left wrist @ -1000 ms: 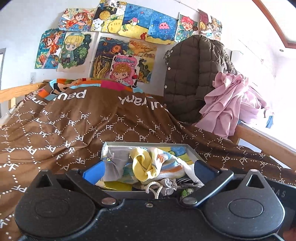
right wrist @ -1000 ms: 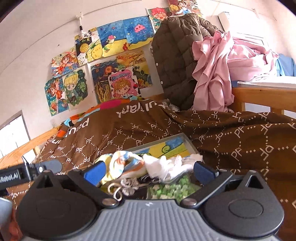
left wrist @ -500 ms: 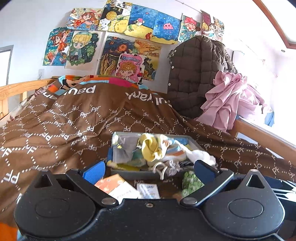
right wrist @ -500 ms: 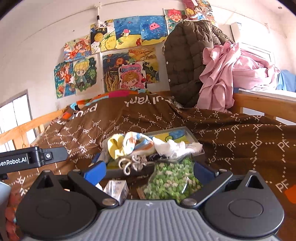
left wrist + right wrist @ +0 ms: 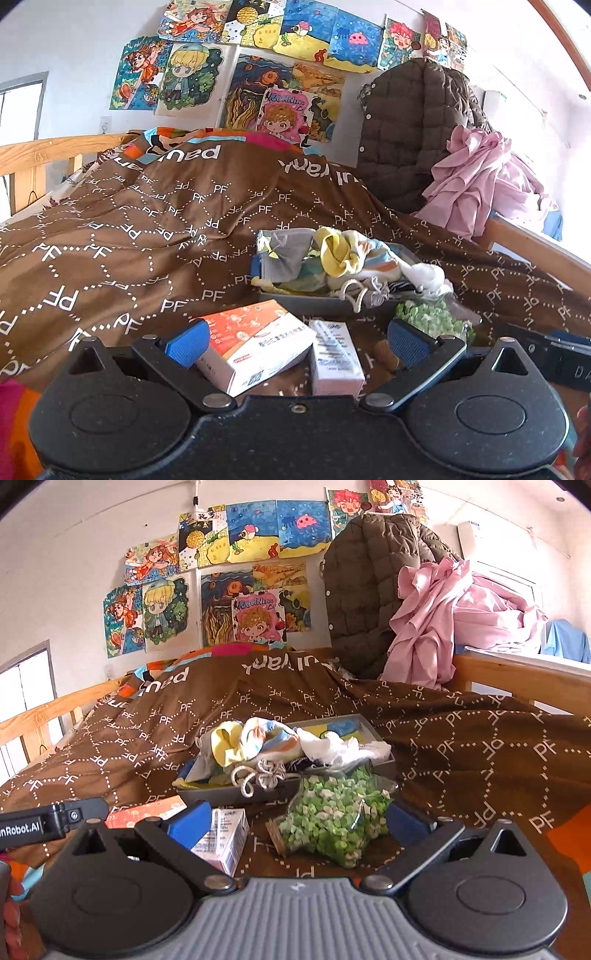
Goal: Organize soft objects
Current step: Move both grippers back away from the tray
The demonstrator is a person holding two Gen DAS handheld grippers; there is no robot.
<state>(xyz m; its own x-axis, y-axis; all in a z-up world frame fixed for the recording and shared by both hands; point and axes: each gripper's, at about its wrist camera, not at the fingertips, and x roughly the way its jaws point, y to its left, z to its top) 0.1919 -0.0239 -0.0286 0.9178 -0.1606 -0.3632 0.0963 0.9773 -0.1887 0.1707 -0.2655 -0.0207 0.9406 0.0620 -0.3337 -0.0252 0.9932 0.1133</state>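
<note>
Soft cloths (image 5: 351, 254) sit heaped in the grey tray (image 5: 306, 300) at centre frame in our left wrist view, on the brown bedspread (image 5: 129, 229), well ahead of both tools. We hold the left gripper (image 5: 297, 338) wide open with nothing in it, and the right gripper (image 5: 295, 821) is spread just as wide, empty too. Between us and the tray lie hard things: an orange box (image 5: 255, 341) and a small carton (image 5: 334, 356) low in the left view, and a jar of green bits (image 5: 332, 819) lying on its side, low centre in the right view. From the right, the knotted cord (image 5: 264, 777) drapes over the tray's near rim, straight ahead beyond the jar. We judge neither gripper clearly nearer; any reach goes forward over the clutter.
</note>
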